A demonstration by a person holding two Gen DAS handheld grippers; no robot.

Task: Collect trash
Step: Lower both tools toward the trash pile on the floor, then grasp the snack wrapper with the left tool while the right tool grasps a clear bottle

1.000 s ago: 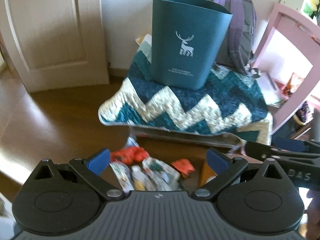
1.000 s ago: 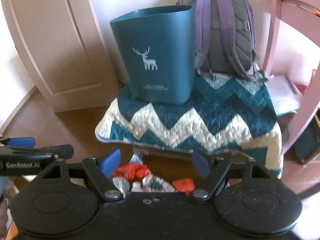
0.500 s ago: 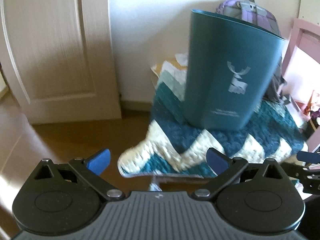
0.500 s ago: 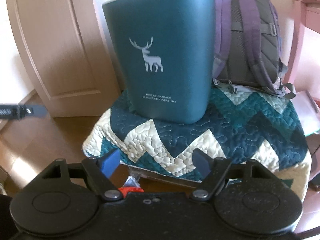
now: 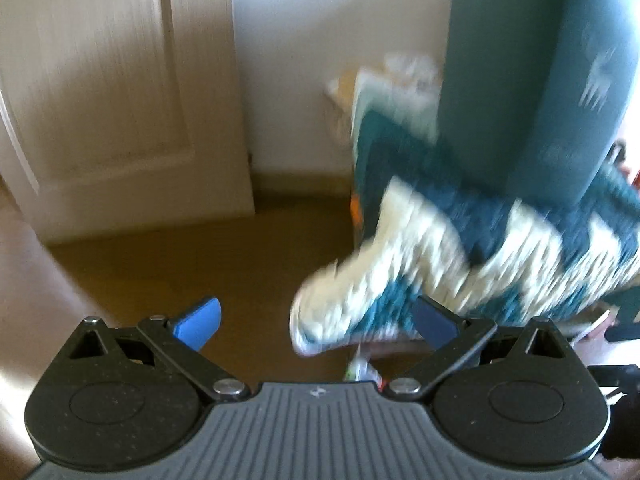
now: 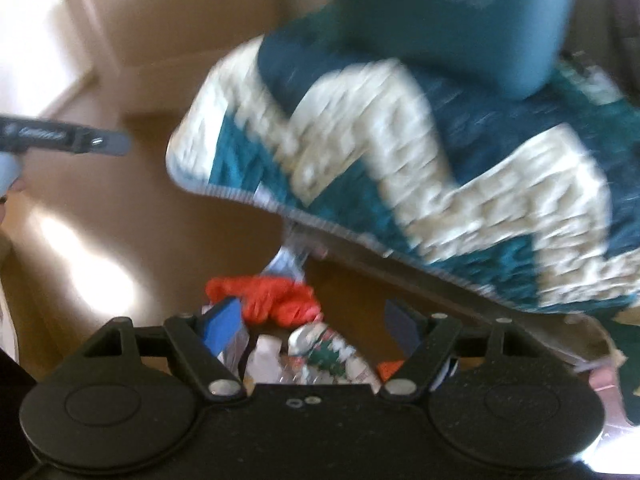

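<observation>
Our fingers were spread wide on both tools and held nothing. On the right gripper point(image 6: 316, 326) the 2 blue pads point(image 6: 223, 326) stood apart just above the trash, and on the left gripper point(image 5: 316, 322) the 2 pads framed only bare wooden floor point(image 5: 168, 264) and the hanging corner of the quilt point(image 5: 420, 280).

The trash lay on the floor in front of the quilted seat, partly under its edge: a crumpled red wrapper point(image 6: 272, 300), a white and green packet point(image 6: 328, 350) beside it, and a few more pieces that were too blurred for us to name. In the left view only a thin strip of packet point(image 5: 358, 364) showed between the pads.

The teal bin point(image 6: 452, 16) with the deer print stood upright on the quilt, well above the trash. Both pictures were smeared, so small details were uncertain.

We judged that the task was at its first step, the approach, with no piece collected by either tool. The next move would call for lowering the right gripper until its pads sit on both sides of the red wrapper, then closing gently, because such thin foil can slip or crumple.
</observation>
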